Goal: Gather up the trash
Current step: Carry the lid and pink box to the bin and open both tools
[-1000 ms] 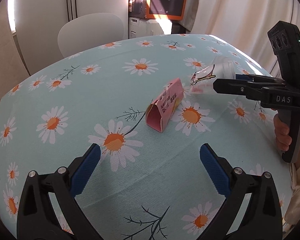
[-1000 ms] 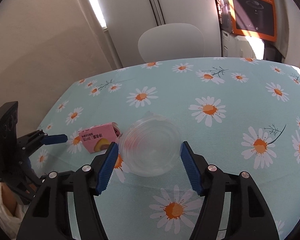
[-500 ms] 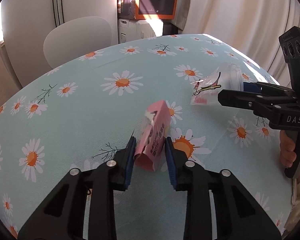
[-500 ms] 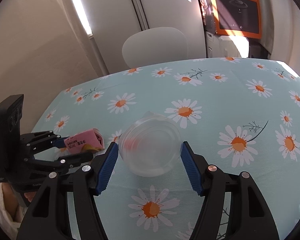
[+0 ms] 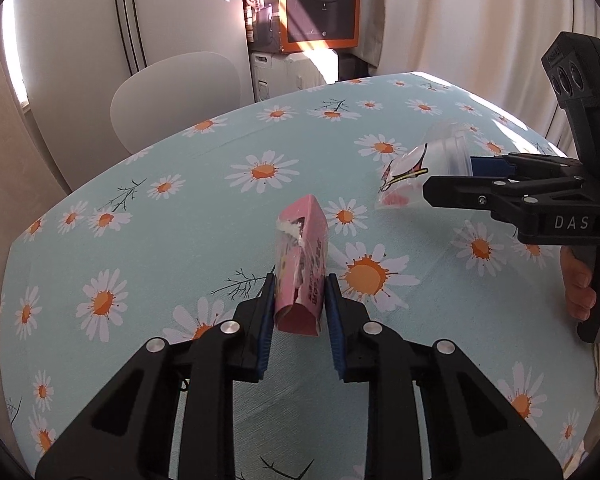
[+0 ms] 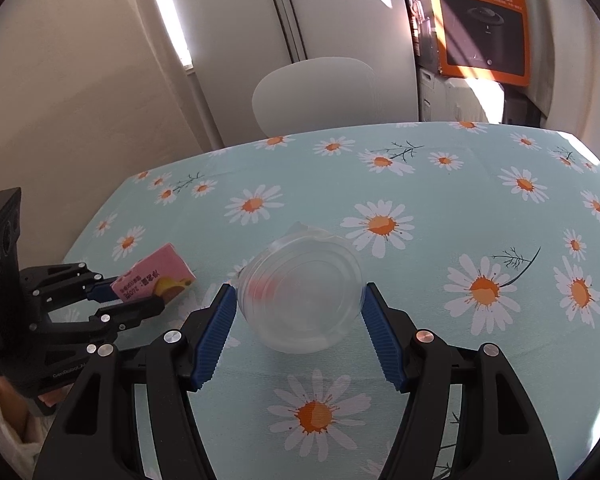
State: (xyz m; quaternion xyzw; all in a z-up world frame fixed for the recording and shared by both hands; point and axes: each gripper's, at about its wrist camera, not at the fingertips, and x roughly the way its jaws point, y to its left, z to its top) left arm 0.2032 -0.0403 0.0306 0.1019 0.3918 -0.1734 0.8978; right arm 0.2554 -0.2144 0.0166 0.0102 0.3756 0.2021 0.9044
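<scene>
Trash here is two pieces: a crumpled pink cardboard drink carton [image 5: 302,264] and a clear round plastic cup [image 6: 300,292] with a torn foil lid hanging off its mouth, both over the pale-blue daisy-print tablecloth [image 5: 140,208]. Left gripper [image 5: 300,300] is clamped on the carton's near end, blue pads flat on both side walls, carton sticking forward past the tips with its far end clear of or barely touching the cloth, can't tell which. Right gripper [image 6: 298,312] is pinching the cup across its diameter near the base, pads touching both sides; the wall doesn't look dented. No bin or bag visible in either view, so the drop point is unknown from here. Judgement: step in hand is lift-and-carry with both pieces secured. To do it well: raise the carton straight before swinging, since the grip sits only on the rear end and the long overhang can lever out if it drags on the cloth. Keep squeeze as is; the carton is already creased and more force just flattens it. Cup is thin and slippery, held on a curved wall, so avoid rolling that wrist and keep the mouth from tipping down, as reddish residue shows inside. Keep the two tools well apart while moving; they're near each other now.
</scene>
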